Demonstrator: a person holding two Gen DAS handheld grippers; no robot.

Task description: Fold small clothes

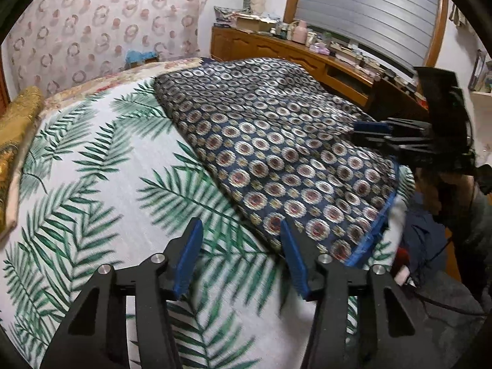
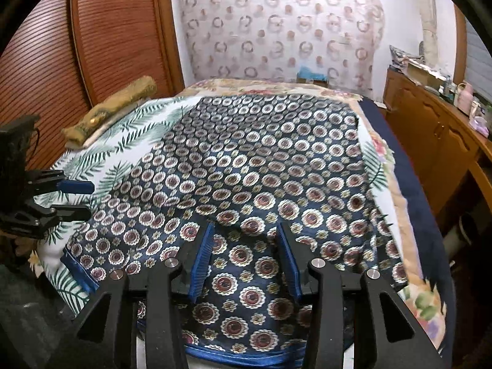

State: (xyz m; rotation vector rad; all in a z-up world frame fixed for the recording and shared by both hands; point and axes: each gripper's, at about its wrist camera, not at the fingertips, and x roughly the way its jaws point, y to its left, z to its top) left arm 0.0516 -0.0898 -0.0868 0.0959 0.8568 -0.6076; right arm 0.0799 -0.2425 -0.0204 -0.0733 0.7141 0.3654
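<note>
A navy garment with round flower medallions and a blue hem [image 1: 276,141] [image 2: 246,166] lies spread on the bed, folded into a broad slab. My left gripper [image 1: 240,246] is open and empty, hovering over the palm-leaf sheet [image 1: 92,184] at the garment's near left edge; it also shows in the right wrist view [image 2: 80,200]. My right gripper [image 2: 244,243] is open and empty, low over the garment's near part; it also shows in the left wrist view [image 1: 366,133] above the garment's right side.
A gold cushion [image 2: 113,107] lies at the bed's far left. A wooden dresser [image 1: 307,55] crowded with small items runs along the right. A slatted wooden door [image 2: 61,61] stands to the left. A floral blanket [image 2: 399,203] edges the bed's right side.
</note>
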